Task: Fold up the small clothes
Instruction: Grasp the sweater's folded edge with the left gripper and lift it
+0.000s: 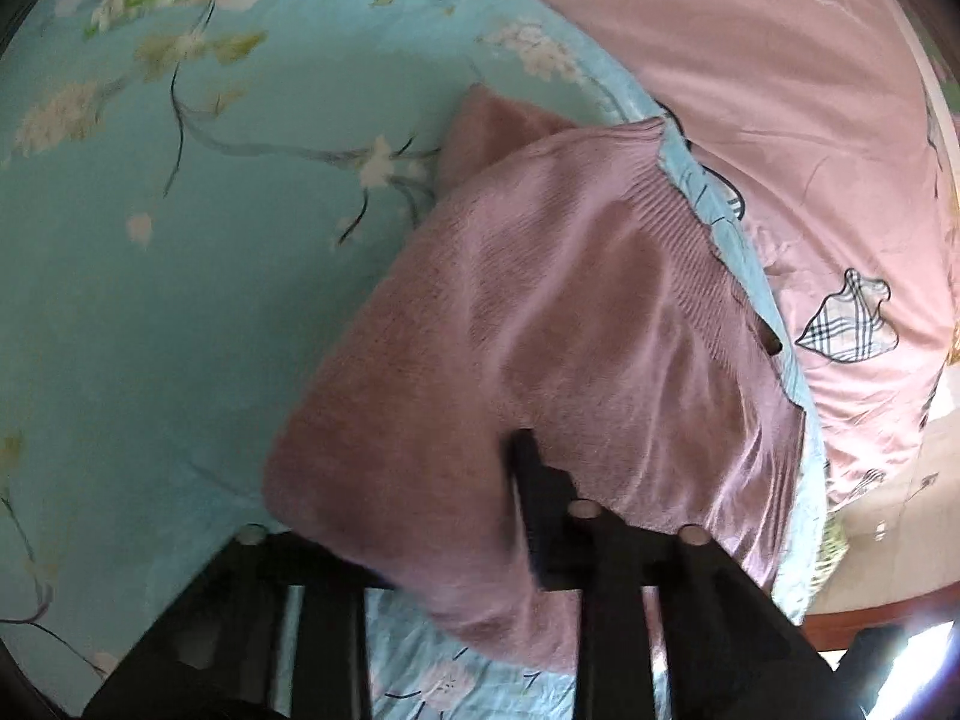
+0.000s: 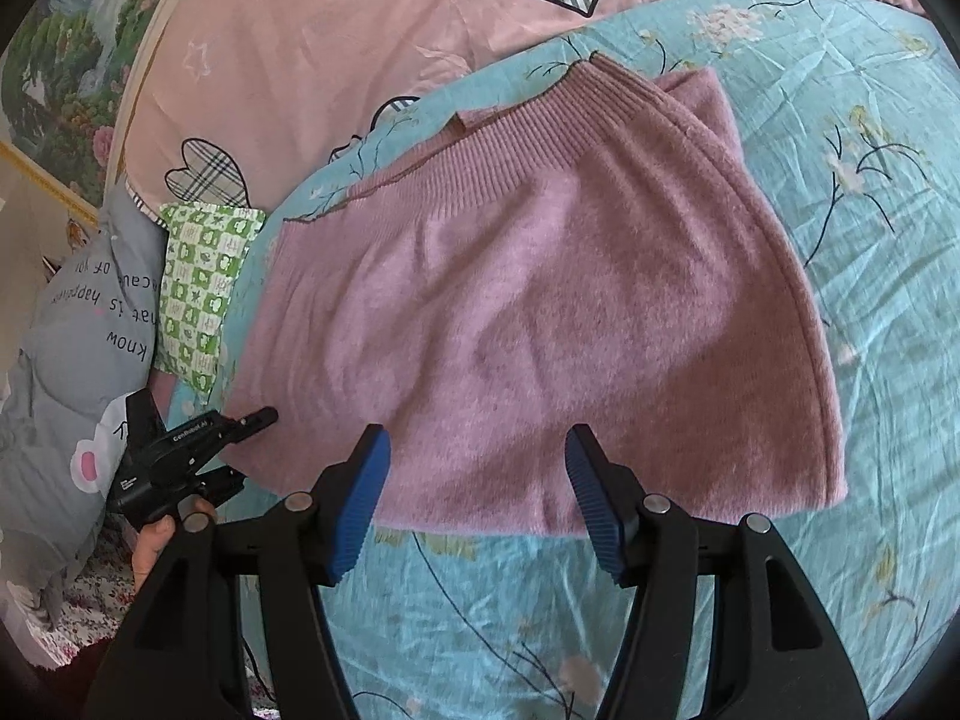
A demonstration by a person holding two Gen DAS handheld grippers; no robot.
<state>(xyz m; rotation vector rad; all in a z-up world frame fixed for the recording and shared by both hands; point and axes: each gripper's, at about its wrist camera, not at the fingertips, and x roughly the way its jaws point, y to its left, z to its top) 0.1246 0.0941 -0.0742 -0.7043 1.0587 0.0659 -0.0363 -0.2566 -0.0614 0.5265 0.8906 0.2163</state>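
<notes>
Bed with teal floral sheet [image 2: 870, 300], pink quilt [image 2: 300, 60] beyond. Mauve knit shorts [image 2: 540, 300] flat ahead of right hand-held gripper [image 2: 477, 483], jaws wide, unloaded. Left hand-held gripper [image 1: 468, 516] narrow, pinching shorts edge, presumably for folding over.

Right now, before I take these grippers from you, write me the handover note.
Left gripper: shut on the pink knit garment, pinching its left corner.
Right gripper: open, jaws straddling the garment's near hem, pads not pressing.
Garment: spread on the blue floral sheet, ribbed waistband at the far side, one layer peeking out behind it.
Done: laid out, one corner gripped.
Left: grip the hem with the right, then fold.
</notes>
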